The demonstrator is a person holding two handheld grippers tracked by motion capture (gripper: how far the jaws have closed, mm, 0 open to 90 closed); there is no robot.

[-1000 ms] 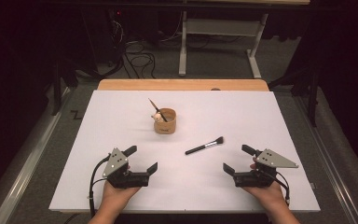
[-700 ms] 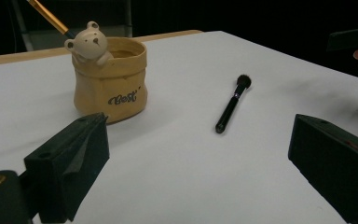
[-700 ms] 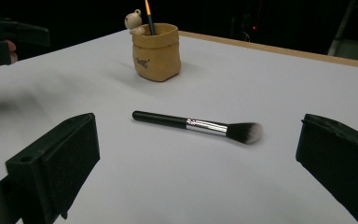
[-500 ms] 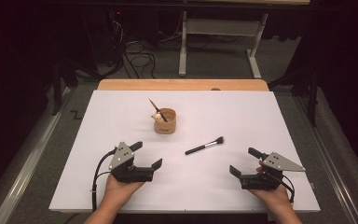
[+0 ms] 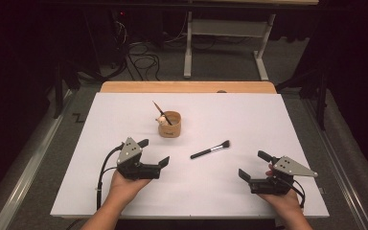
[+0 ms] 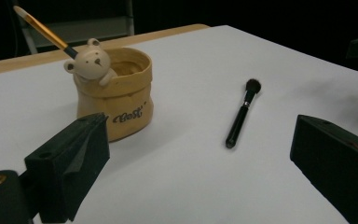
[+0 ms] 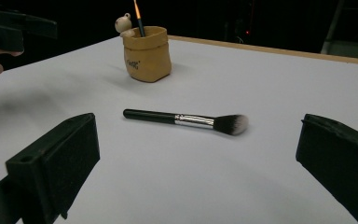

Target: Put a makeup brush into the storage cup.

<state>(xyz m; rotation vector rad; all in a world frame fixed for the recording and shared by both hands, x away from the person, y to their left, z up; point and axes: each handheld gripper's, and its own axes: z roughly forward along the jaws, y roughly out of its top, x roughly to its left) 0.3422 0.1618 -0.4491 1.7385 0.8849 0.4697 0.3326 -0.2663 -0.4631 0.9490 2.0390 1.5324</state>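
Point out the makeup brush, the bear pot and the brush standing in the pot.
makeup brush (image 7: 193, 120), right gripper view, on its silver collar.
bear pot (image 6: 121, 100), left gripper view, on its front wall.
brush in the pot (image 6: 42, 27), left gripper view, on its orange handle.

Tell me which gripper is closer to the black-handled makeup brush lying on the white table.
Left, narrowly. The left gripper sits just left of the makeup brush's handle end; the right gripper is right of its bristle end, nearer the person.

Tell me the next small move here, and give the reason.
Probably ease the right tongs forward toward the makeup brush, which lies flat on the white table, untouched, between both hands. The jaws stand wide open and already face its handle in the right gripper view. The pot already holds one brush.
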